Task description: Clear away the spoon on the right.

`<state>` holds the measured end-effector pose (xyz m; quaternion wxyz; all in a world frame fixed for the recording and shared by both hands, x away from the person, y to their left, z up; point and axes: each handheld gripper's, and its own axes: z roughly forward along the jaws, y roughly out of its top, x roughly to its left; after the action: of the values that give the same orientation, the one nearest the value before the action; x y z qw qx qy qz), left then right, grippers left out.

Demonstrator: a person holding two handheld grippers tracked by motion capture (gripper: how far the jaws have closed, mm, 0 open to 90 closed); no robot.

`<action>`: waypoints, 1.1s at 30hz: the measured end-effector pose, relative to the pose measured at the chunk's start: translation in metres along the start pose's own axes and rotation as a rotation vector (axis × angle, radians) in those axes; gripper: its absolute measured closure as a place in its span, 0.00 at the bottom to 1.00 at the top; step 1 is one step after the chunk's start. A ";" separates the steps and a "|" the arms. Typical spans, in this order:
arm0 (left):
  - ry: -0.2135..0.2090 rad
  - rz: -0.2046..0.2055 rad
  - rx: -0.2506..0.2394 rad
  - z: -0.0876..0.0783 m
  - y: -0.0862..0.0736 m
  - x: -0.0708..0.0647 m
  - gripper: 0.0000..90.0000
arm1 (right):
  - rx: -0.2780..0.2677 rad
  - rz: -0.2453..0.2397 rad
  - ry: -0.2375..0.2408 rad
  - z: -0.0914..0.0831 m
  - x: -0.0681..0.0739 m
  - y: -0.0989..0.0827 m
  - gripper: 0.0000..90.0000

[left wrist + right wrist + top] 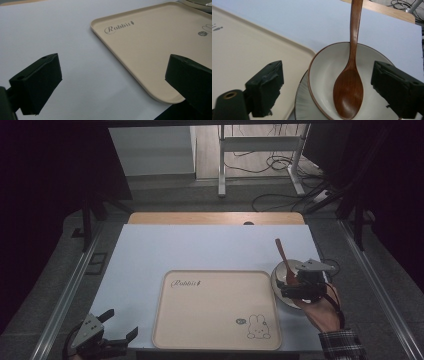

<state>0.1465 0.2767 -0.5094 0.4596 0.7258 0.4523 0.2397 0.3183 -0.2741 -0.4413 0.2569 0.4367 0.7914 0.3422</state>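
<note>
- Right gripper [325, 87] jaws stood parted either side of wooden spoon [349, 92] in bowl [322, 65], nothing gripped.
- Left gripper [112, 82] released, idle beside tray [150, 50].
- I'd center on the spoon before clamping.

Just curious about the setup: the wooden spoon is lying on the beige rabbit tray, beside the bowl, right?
Not quite. The wooden spoon rests inside the bowl, its handle leaning out over the rim, not on the beige rabbit tray. The bowl stands beside that tray. The right gripper view shows it best.
</note>
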 end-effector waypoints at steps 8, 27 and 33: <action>-0.002 -0.001 0.000 0.000 0.000 0.000 0.00 | 0.022 0.013 0.013 0.010 -0.008 0.007 0.18; -0.006 -0.005 -0.002 0.000 0.000 0.001 0.00 | 0.068 -0.005 -0.008 0.036 -0.022 0.031 0.35; -0.008 -0.003 -0.002 0.000 0.000 0.001 0.01 | 0.083 -0.004 -0.012 0.044 -0.027 0.038 0.38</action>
<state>0.1467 0.2774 -0.5096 0.4627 0.7254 0.4514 0.2365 0.3818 -0.2689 -0.4376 0.2441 0.4474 0.8042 0.3058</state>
